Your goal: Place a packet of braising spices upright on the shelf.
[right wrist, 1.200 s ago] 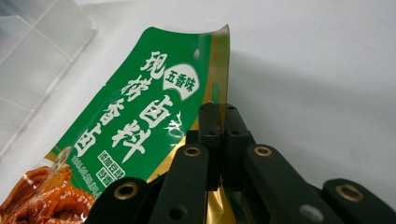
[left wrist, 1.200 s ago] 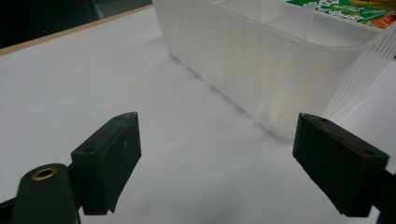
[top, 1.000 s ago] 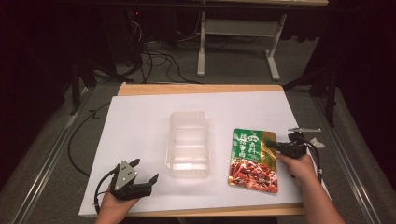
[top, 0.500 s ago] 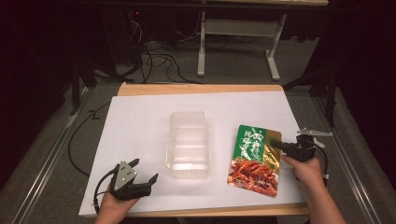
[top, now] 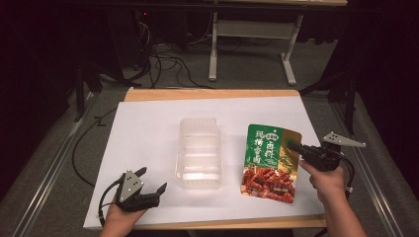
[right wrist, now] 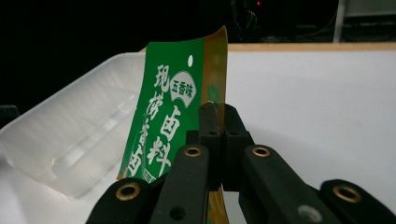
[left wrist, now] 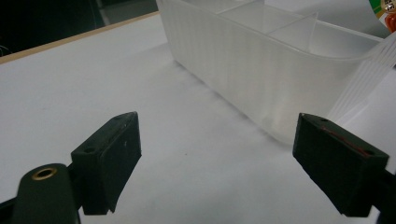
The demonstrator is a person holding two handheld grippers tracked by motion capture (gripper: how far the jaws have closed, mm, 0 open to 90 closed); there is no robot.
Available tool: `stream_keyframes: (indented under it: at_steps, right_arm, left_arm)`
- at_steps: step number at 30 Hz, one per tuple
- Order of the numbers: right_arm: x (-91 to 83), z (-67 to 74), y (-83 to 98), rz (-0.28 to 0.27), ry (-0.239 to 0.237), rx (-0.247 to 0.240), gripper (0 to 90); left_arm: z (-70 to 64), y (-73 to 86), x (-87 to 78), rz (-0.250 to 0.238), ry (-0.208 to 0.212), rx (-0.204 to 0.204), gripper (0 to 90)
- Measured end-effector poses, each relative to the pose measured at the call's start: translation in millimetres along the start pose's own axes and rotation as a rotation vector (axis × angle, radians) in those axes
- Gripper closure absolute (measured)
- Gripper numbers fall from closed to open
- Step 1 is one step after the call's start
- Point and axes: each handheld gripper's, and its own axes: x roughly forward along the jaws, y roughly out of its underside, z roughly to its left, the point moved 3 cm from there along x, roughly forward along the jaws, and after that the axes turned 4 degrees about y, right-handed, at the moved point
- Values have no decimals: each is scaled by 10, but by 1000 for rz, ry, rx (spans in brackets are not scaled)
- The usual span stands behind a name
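A green and red food packet [top: 269, 160] with white lettering hangs tilted over the table's right side, its far end raised. My right gripper [top: 291, 146] is shut on the packet's upper right edge; in the right gripper view the jaws pinch the packet [right wrist: 175, 112] at its gold border. A clear plastic tray [top: 199, 152] with dividers sits in the middle of the white sheet. My left gripper [top: 150, 183] rests open near the front left, its fingers [left wrist: 107, 158] spread wide with nothing between them, the tray's wall [left wrist: 261, 79] just ahead.
A white sheet [top: 148, 133] covers the wooden table [top: 207, 94]. Cables and a metal stand [top: 247, 34] are on the dark floor behind. The sheet is bare to the left of the tray.
My right gripper has lifted the packet's gripped edge off the sheet and drawn it slightly right. The left gripper has stayed where it was.
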Motion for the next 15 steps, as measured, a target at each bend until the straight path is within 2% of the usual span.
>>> stream_keyframes:
  at_steps: [6, 15]
  right_arm:
    - [-94, 93, -76, -56, 0, -29, 900]
    - [-216, 119, -140, -136, 25, -39, 900]
  left_arm:
    - [2, -6, -9, -5, -2, 1, 158]
    - [3, -7, -10, -7, -1, 0, 158]
